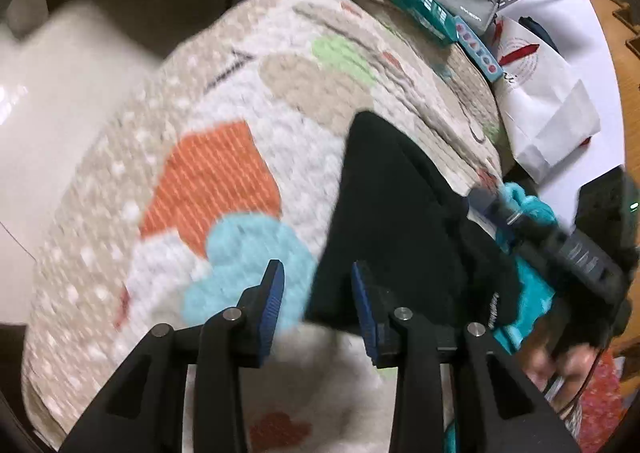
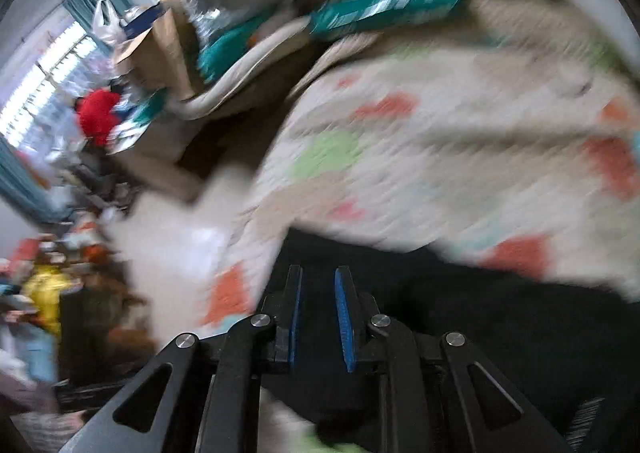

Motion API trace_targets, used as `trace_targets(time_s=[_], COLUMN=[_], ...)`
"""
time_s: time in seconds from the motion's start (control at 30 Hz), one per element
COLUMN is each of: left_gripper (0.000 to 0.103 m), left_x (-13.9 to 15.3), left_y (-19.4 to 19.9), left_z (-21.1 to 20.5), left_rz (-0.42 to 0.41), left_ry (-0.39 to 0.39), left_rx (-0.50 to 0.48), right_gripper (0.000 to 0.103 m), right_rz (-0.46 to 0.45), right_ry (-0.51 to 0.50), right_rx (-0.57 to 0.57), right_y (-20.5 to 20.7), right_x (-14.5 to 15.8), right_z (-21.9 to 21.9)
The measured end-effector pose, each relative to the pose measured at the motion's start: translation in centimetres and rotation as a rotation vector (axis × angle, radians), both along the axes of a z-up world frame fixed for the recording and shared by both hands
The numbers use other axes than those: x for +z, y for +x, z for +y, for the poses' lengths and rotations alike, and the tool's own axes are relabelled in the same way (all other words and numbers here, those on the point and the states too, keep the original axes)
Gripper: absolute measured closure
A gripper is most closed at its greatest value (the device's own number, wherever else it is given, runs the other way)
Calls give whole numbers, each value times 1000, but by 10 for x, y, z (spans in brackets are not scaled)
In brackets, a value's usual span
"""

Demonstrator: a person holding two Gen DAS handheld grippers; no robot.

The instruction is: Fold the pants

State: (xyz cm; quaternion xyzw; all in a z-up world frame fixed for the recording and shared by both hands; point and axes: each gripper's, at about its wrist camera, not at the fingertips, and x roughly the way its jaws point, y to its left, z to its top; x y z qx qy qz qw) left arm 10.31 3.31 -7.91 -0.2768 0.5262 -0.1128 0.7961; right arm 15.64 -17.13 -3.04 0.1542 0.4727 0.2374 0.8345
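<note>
Seemingly the fold was well along: the black pants (image 1: 400,221) lay as a compact dark bundle near the right edge of the patterned quilt (image 1: 224,157). The left gripper (image 1: 316,285) hovered at the bundle's near corner, fingers spread and holding nothing. The right gripper (image 2: 318,285) sat over dark cloth, fingers narrowly apart; whether any fabric lay between them, I could not tell. A final fold or smoothing probably remained.

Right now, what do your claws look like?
Both the left claw and the right claw are black, with ribbed blue pads inside the fingers, angular linkage arms with triangular cut-outs, and round silver pins at the joints.
</note>
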Motion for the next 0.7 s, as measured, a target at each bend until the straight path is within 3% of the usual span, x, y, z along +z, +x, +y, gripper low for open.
trace_targets(time_s=[0.1,0.17,0.23,0.3,0.33,0.4,0.47,0.57,0.6,0.63,0.67,0.7], left_gripper=[65,62,58,56,55,53,47,47,59,84,86,87], left_x=[0,-2,-4,-10,-14,-22,-26,-24,-23,-25,-28,-30], left_y=[9,16,16,22,27,29,28,24,23,23,24,25], left_z=[-1,-3,-6,-13,-20,-29,-35,-44,-49,-52,-54,-51], left_rz=[-5,-11,-14,-8,-5,1,-15,-60,-74,-73,-61,-60], left_ry=[-15,-20,-39,-71,-89,-114,-118,-63,-19,3,9,-7], left_rx=[0,-18,-41,-58,-71,-99,-112,-138,-160,-177,-195,-188], right_gripper=[85,92,92,87,78,59,28,20,20,20,24,35], right_rz=[134,179,188,150,97,41,0,-7,6,21,35,61], right_ry=[-74,-148,-126,-196,-281,-349,-376,-380,-394,-433,-470,-512], right_rx=[-37,-112,-151,-162,-162,-126,-72,47,84,130,161,189], right_y=[6,9,10,10,11,15,32,56,66,78,82,88], right_x=[-43,-64,-60,-44,-31,-14,2,3,-1,-11,-20,-31], right_z=[3,-11,-21,-20,-14,-2,17,61,76,94,106,117])
